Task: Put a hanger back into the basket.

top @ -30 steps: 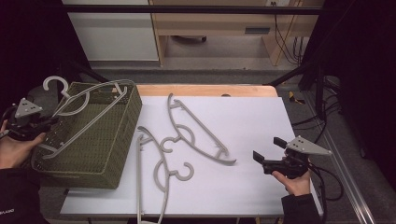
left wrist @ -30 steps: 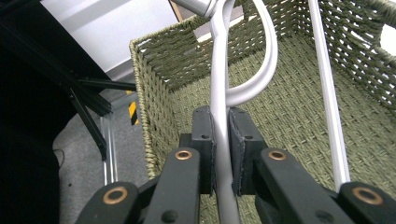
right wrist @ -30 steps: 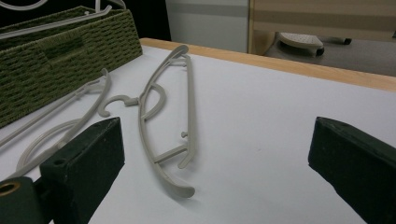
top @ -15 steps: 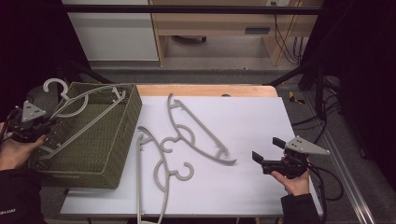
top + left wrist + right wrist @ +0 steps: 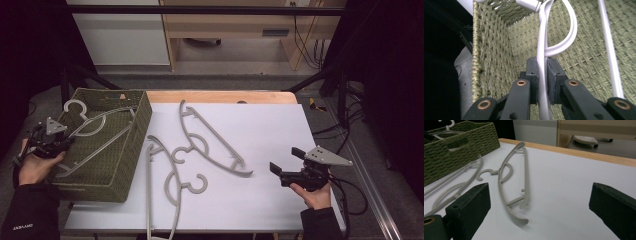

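A pale grey hanger [image 5: 100, 122] lies slanted in the green woven basket [image 5: 125, 160] at the table's left end, its hook up over the far left rim. My left gripper [image 5: 62, 145] is at the basket's left side, shut on that hanger's thin bar [image 5: 542, 50], which runs between the pads [image 5: 554, 75]. Two more grey hangers lie on the white tabletop: one [image 5: 210, 132] in the middle, one [image 5: 172, 180] nearer the front edge. My right gripper [image 5: 286, 160] hovers open at the right front, pointing toward the middle hanger [image 5: 511, 170], with nothing between its jaws.
The basket's woven wall [image 5: 584, 45] is close behind the held hanger. The white tabletop [image 5: 270, 125] has a wooden far edge [image 5: 220, 96]. Black frame posts and cables stand off the table's right side [image 5: 350, 130].
My left gripper has moved the held hanger down and to the right, lower into the basket, and the basket has shifted a little. The right gripper has barely moved.
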A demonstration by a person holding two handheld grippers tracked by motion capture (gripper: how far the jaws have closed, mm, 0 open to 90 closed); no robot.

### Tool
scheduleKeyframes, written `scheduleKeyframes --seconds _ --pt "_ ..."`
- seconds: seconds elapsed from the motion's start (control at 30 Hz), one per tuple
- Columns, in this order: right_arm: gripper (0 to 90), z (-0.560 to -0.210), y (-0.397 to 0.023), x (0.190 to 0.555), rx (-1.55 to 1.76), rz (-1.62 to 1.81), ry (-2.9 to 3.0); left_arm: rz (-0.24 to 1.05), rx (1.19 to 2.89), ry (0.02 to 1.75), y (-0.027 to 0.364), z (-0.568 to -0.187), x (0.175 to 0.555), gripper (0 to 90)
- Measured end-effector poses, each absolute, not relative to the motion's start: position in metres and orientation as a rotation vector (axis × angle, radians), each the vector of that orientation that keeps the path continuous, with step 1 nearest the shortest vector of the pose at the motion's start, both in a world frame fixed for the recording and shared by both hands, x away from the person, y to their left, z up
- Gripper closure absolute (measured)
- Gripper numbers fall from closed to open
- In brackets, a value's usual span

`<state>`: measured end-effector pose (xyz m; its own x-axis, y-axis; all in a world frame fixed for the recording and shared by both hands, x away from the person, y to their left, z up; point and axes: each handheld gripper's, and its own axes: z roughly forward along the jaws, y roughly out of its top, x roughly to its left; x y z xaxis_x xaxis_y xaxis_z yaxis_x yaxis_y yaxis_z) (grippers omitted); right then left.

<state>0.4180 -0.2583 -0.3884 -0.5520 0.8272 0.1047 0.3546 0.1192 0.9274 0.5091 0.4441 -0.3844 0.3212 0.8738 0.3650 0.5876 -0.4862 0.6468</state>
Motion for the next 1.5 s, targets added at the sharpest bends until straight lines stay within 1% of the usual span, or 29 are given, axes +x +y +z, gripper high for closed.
scheduleKeyframes --seconds 0.03,0.1,0.17,0.27,0.37,0.47,0.53,0.7,0.8,0.87,0.97,1.0,1.07,1.2,1.4,1.5 --pt "3.9 -0.388 -0.258 0.418 1.143 1.427 1.962 0.962 2.194 1.315 0.444 -0.385 0.510 77.2" --pt "3.9 -0.388 -0.258 0.418 1.142 1.428 1.962 0.932 2.236 1.368 0.442 -0.387 0.512 68.7" --pt "3.9 -0.388 -0.258 0.418 1.141 1.429 1.962 0.946 2.246 1.370 0.441 -0.389 0.512 68.1" --pt "4.0 -0.388 -0.259 0.417 1.141 1.431 1.960 0.918 2.215 1.403 0.442 -0.390 0.512 65.0" --pt "4.0 -0.388 -0.259 0.417 1.139 1.431 1.959 0.899 2.169 1.425 0.444 -0.388 0.510 56.1" --pt "4.0 -0.388 -0.258 0.417 1.142 1.431 1.960 0.910 2.095 1.429 0.445 -0.381 0.505 51.7" --pt "4.0 -0.388 -0.258 0.417 1.142 1.431 1.961 0.900 2.058 1.424 0.444 -0.377 0.502 50.9" --pt "4.1 -0.388 -0.258 0.417 1.143 1.435 1.957 0.889 1.967 1.356 0.433 -0.364 0.490 47.4" --pt "4.3 -0.388 -0.258 0.417 1.142 1.435 1.959 0.874 1.918 1.302 0.424 -0.356 0.481 42.5" --pt "4.4 -0.388 -0.257 0.417 1.143 1.439 1.960 0.832 1.854 1.256 0.417 -0.350 0.472 40.4" --pt "4.4 -0.388 -0.256 0.416 1.157 1.449 1.954 0.777 1.778 1.195 0.407 -0.347 0.460 34.1" --pt "4.5 -0.388 -0.256 0.416 1.155 1.448 1.953 0.763 1.753 1.177 0.404 -0.346 0.457 30.6" --pt "4.4 -0.387 -0.255 0.416 1.153 1.451 1.955 0.741 1.725 1.149 0.398 -0.345 0.451 25.0" --pt "4.4 -0.386 -0.253 0.415 1.145 1.455 1.962 0.689 1.672 1.087 0.383 -0.346 0.439 17.1" --pt "4.4 -0.385 -0.246 0.414 1.135 1.469 1.975 0.666 1.655 1.011 0.360 -0.352 0.423 13.5" --pt "4.5 -0.383 -0.240 0.413 1.132 1.478 1.980 0.668 1.674 0.991 0.351 -0.354 0.419 12.1"
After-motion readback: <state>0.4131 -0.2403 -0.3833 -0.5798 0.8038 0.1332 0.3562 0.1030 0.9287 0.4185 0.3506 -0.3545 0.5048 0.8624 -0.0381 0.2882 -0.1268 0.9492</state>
